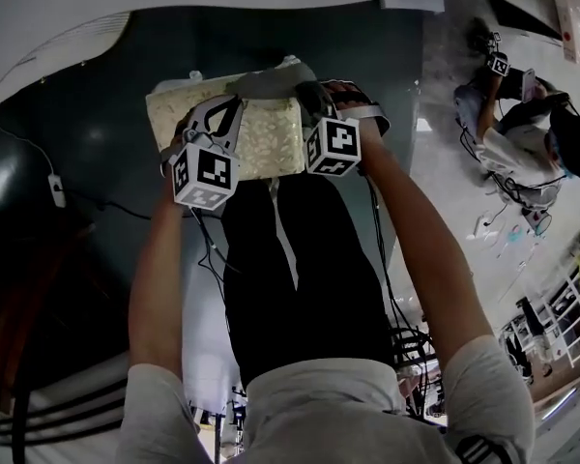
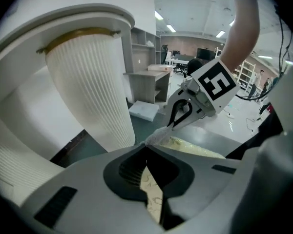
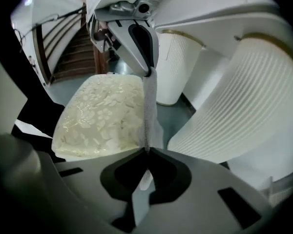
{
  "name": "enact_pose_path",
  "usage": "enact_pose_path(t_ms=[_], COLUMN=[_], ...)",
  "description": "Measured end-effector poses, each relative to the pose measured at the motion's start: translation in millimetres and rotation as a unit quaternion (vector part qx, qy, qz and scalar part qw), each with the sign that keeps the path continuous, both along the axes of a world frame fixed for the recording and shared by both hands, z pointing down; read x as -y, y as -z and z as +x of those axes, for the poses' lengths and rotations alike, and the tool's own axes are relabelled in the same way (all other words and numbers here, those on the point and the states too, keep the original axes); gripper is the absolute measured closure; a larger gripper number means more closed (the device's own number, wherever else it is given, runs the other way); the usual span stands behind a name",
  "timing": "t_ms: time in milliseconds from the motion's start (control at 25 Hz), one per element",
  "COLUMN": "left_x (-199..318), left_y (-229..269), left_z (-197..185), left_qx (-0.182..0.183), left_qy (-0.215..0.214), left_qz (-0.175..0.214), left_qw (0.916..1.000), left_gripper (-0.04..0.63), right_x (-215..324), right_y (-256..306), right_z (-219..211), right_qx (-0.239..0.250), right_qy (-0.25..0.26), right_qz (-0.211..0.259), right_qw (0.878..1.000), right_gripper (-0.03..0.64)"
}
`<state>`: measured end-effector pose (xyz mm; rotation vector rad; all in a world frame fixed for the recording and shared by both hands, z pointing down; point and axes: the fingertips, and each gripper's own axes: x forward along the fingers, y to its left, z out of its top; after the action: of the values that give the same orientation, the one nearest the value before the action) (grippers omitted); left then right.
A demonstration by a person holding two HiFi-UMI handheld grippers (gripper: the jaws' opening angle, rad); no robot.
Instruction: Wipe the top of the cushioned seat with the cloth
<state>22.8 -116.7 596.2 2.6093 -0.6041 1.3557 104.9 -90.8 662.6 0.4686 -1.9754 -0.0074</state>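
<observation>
The cushioned seat (image 1: 261, 138) is a cream, flower-patterned pad, also seen in the right gripper view (image 3: 100, 116) and in the left gripper view (image 2: 198, 149). A grey cloth (image 1: 271, 81) hangs stretched over its far edge between my two grippers. My left gripper (image 1: 234, 100) is shut on one end of it, and a strip of cloth (image 2: 154, 194) shows between its jaws (image 2: 147, 149). My right gripper (image 1: 307, 93) is shut on the other end. From the right gripper (image 3: 146, 151), the cloth (image 3: 149, 106) runs taut up to the left gripper (image 3: 149, 72).
White ribbed curved walls (image 2: 88, 91) (image 3: 234, 106) rise close behind the seat on a dark teal floor (image 1: 116, 153). Another person (image 1: 532, 143) sits on the pale floor at the far right. Cables (image 1: 396, 327) trail by my legs.
</observation>
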Motion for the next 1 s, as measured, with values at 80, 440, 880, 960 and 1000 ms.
enact_pose_path(t_ms=[80,440,880,960,1000], left_x=[-9,-46,-77,-81,-83], left_y=[-14,-43,-53,-54,-54], left_z=[-7,-17,-20,-20,-20], left_qx=[-0.010,-0.016,-0.035,-0.034,-0.035], left_qy=[0.015,0.043,0.045,0.041,0.040], left_qz=[-0.030,-0.116,-0.154,-0.158,-0.160], left_qw=[0.9994,0.9922,0.9864,0.9861,0.9858], left_gripper=[0.578,0.578,0.578,0.578,0.578], right_x=[-15,-40,-85,-91,-93], right_y=[-9,-12,-22,-21,-21], right_z=[-6,-5,-11,-12,-12], right_qx=[0.022,0.058,0.045,0.046,0.048], right_qy=[-0.008,-0.079,-0.045,-0.043,-0.044], right_qz=[-0.054,-0.097,-0.113,-0.115,-0.116], right_qw=[0.998,0.990,0.992,0.991,0.991], right_gripper=[0.601,0.601,0.601,0.601,0.601])
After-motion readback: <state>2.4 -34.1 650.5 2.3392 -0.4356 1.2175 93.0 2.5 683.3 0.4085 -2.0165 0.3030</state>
